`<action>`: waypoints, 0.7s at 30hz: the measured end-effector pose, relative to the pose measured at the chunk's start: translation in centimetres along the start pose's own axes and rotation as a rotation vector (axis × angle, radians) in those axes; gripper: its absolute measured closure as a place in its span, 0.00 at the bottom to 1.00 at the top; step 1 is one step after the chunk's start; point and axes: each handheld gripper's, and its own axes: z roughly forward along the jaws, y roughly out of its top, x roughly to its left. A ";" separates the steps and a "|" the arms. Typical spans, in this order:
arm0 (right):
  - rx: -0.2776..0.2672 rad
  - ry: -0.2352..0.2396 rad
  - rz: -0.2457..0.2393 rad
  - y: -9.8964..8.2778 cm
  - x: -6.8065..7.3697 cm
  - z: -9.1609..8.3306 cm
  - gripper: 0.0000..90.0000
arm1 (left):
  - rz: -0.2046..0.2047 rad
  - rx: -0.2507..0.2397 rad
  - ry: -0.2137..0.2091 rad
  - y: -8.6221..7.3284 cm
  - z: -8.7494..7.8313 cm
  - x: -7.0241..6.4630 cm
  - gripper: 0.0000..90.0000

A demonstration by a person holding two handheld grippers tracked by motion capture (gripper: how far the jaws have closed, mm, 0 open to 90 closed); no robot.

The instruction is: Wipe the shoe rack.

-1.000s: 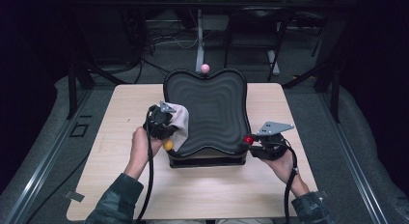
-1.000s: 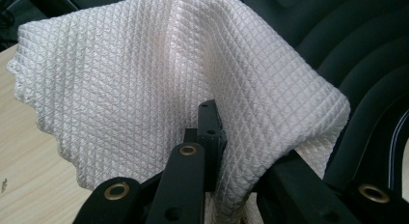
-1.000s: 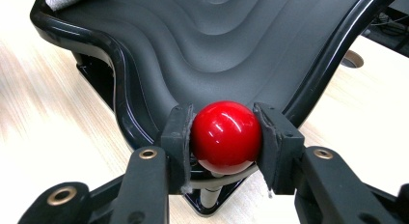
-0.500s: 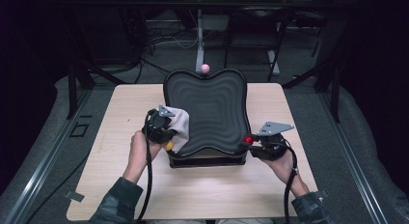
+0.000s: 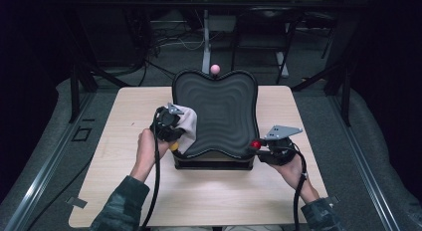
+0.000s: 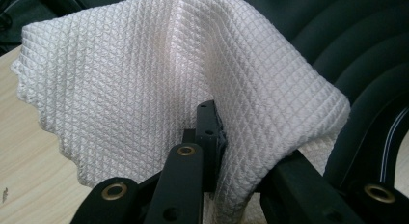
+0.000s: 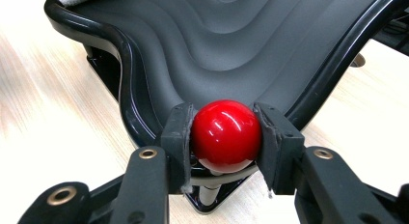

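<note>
A white waffle-weave cloth (image 6: 159, 84) is pinched between the closed jaws of the left gripper (image 5: 168, 122) and draped over the left edge of the black ridged board (image 5: 221, 111). A red ball knob (image 7: 226, 135) at the board's front right corner is clamped by the right gripper (image 5: 268, 149). The board rests mid-table (image 5: 124, 191).

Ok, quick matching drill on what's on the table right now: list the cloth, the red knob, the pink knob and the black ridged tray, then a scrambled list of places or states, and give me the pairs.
Things:
1. white cloth
2. red knob
3. pink knob
4. black ridged tray

Places or states:
A. at the tray's far edge, untouched
B. clamped between the right gripper jaws
C. lies mid-table under the cloth's edge
D. pinched in the left gripper, draped over the tray's left rim

Pairs: 1-D, 2-B, 3-A, 4-C
</note>
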 end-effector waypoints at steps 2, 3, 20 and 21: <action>0.000 0.000 0.000 0.0 0.0 0.0 0.67 | 0.003 0.006 0.004 0.5 0.1 0.2 0.91; 0.001 0.002 -0.001 0.0 0.0 0.0 0.67 | 0.002 0.006 0.003 0.8 0.2 0.4 0.91; 0.002 0.008 -0.008 0.0 -0.1 0.0 0.67 | -0.024 0.024 0.099 8.2 1.7 3.3 0.89; 0.002 0.008 -0.009 0.0 -0.1 0.0 0.67 | -0.026 0.023 0.106 8.6 1.7 3.5 0.89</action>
